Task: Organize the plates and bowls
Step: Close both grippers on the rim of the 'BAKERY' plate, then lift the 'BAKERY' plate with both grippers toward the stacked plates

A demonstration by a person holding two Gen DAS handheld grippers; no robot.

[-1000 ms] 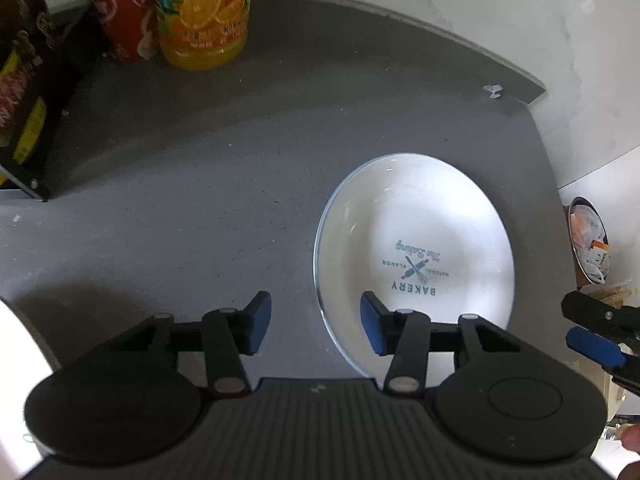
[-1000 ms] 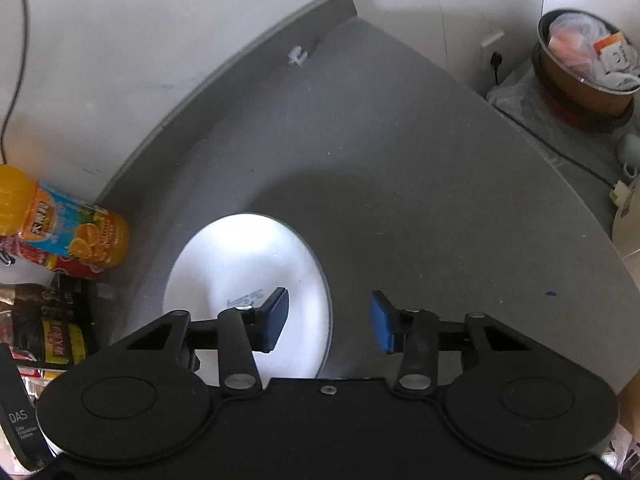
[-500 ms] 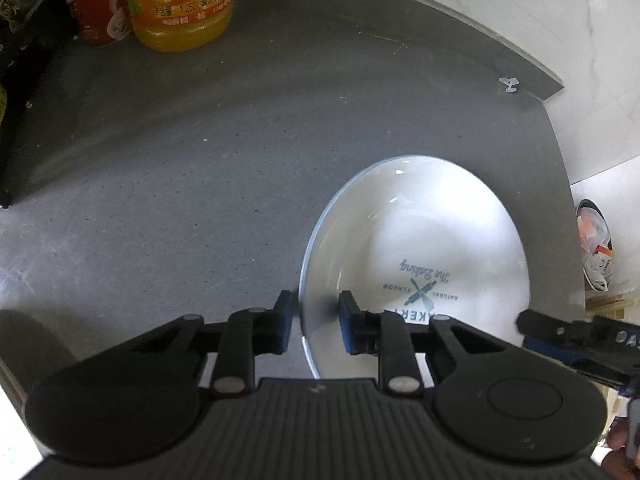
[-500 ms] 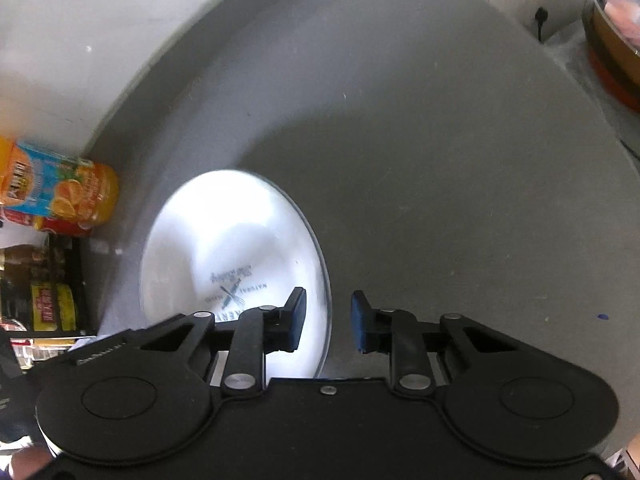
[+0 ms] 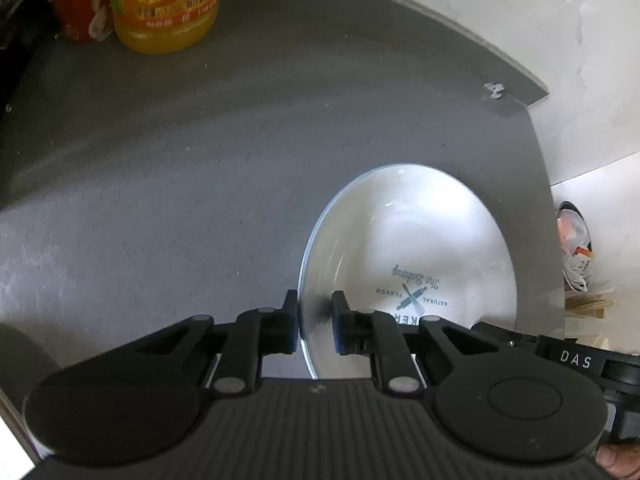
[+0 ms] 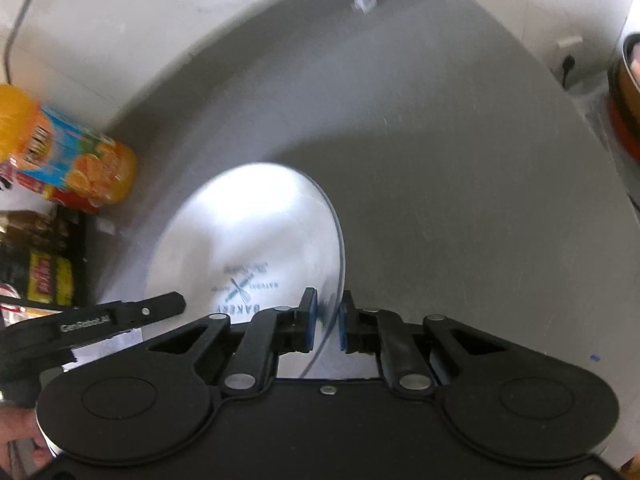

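Observation:
A white plate [image 5: 412, 240] with a blue "Bakery" print sits over the grey counter [image 5: 180, 184]. My left gripper [image 5: 315, 326] is shut on the plate's left rim. In the right wrist view the same plate [image 6: 256, 224] shows, and my right gripper [image 6: 328, 326] is shut on its right rim. Each gripper's body shows at the edge of the other's view, my left gripper low on the left in the right wrist view [image 6: 120, 318]. The plate looks slightly tilted and lifted; its underside is hidden.
An orange juice bottle [image 5: 168, 0] and a red can [image 5: 76, 4] stand at the back left of the counter. Dark packets [image 6: 44, 276] lie to the left. A brown bowl of sachets [image 6: 626, 92] sits beyond the counter's right edge. A white wall [image 5: 520, 20] bounds the back.
Both grippers moved in onto the plate's opposite rims and closed from open to shut on it. The plate now sits nearer both cameras.

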